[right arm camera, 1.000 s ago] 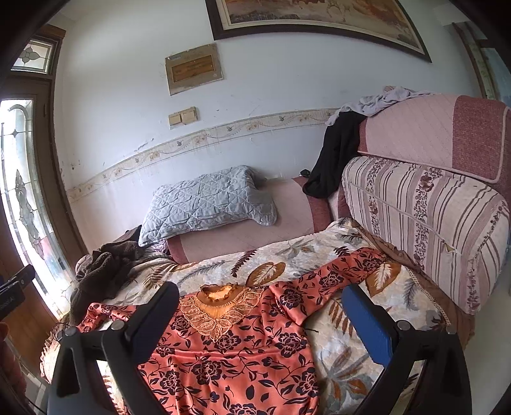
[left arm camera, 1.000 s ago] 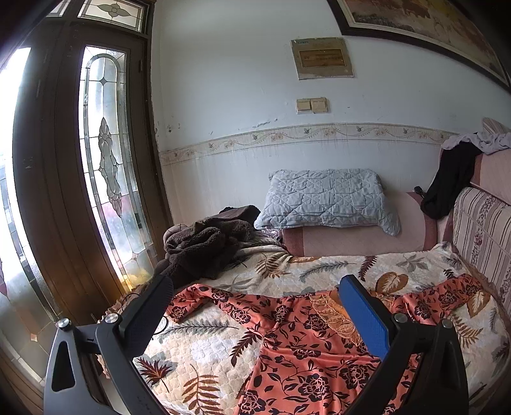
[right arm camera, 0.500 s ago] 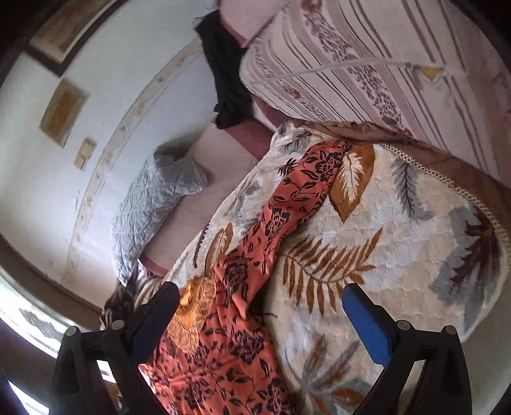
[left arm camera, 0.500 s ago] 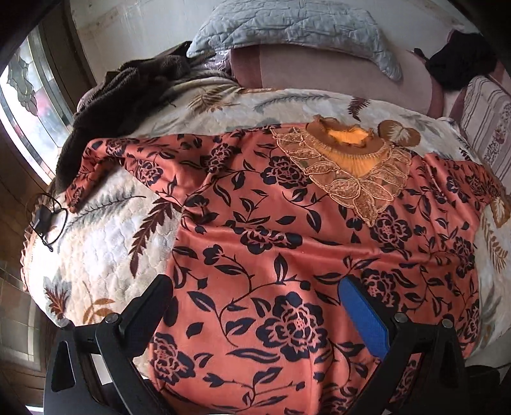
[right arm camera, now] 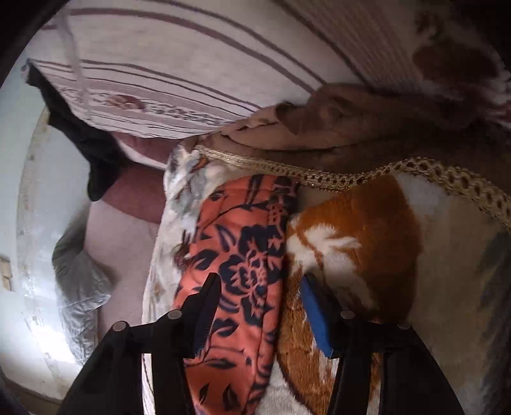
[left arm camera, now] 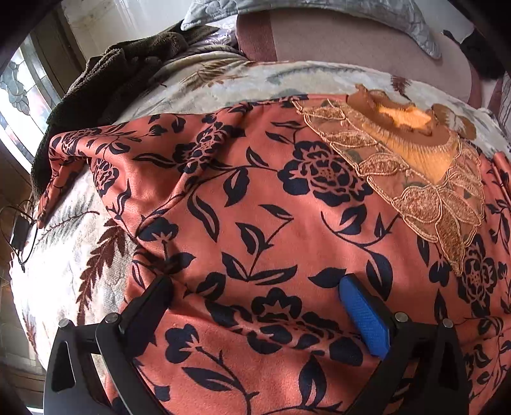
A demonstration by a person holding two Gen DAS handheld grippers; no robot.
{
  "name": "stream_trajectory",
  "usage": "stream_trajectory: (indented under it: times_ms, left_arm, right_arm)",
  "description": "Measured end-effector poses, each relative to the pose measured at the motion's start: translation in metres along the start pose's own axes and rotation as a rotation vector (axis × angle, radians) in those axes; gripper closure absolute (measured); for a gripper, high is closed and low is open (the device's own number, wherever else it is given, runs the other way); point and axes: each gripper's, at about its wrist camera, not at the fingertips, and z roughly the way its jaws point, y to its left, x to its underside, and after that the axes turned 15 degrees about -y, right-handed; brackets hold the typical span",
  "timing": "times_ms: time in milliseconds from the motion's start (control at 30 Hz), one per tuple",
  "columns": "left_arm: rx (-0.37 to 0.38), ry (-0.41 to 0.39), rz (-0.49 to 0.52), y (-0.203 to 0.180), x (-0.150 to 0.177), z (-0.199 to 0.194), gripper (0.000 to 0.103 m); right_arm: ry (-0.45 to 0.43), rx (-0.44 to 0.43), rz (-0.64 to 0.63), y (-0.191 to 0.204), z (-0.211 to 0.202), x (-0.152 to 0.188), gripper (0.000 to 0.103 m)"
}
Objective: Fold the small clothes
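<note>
The left wrist view alone shows the orange floral blouse (left arm camera: 255,198) spread on the leaf-print blanket (left arm camera: 64,255), lace collar (left arm camera: 415,169) far right; the left claw (left arm camera: 255,287) gapes over its body. The right view shows one sleeve (right arm camera: 236,255) ending near the blanket's braided edge (right arm camera: 319,178); the right claw (right arm camera: 258,284) has just been narrowing astride it, pads apparently not pressing.

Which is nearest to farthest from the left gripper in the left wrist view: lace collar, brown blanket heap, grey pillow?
From the left gripper:
1. Lace collar, up and to the right, on the floral top.
2. Brown blanket heap, upper left, past the sleeve.
3. Grey pillow, top edge, behind the pink bolster.
</note>
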Motion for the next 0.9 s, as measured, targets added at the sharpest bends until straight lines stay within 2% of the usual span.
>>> stream_trajectory:
  times_ms: [67,100,167,233,300,433,533,633,733,900]
  left_arm:
    - [0.006,0.000,-0.024,0.002,0.000,0.002,0.000]
    - [0.012,-0.001,-0.037,0.003,0.000,0.003,0.000]
    - [0.024,-0.025,-0.069,0.006,0.002,0.005,0.000]
    - [0.029,-0.032,-0.075,0.006,0.003,0.004,0.000]
    - [0.034,-0.023,-0.071,0.006,0.003,0.005,0.000]
    - [0.061,0.003,-0.055,0.007,-0.003,0.002,0.000]
    - [0.086,-0.047,-0.112,0.023,-0.016,-0.015,0.000]
    - [0.052,-0.143,-0.175,0.049,-0.032,-0.038,0.000]
    - [-0.014,-0.215,-0.208,0.080,-0.041,-0.053,0.000]
    - [-0.123,-0.281,-0.287,0.141,-0.041,-0.066,0.000]
  right_arm:
    - [-0.048,0.002,-0.065,0.008,0.008,-0.003,0.051]
    - [-0.058,0.004,-0.093,0.012,0.013,-0.003,0.058]
    - [-0.071,0.026,-0.118,0.011,0.021,-0.002,0.086]
    - [-0.075,-0.004,-0.108,0.008,0.020,0.000,0.097]
    - [-0.091,-0.064,-0.096,0.010,0.002,0.005,0.097]
    - [-0.112,-0.216,-0.193,0.057,-0.051,0.021,0.098]
    - [-0.096,-0.343,-0.251,0.101,-0.101,0.044,0.098]
    - [-0.052,-0.467,-0.317,0.148,-0.150,0.087,0.098]
    - [0.022,-0.567,-0.376,0.195,-0.181,0.149,0.098]
    - [0.198,-0.661,-0.440,0.244,-0.197,0.286,0.098]
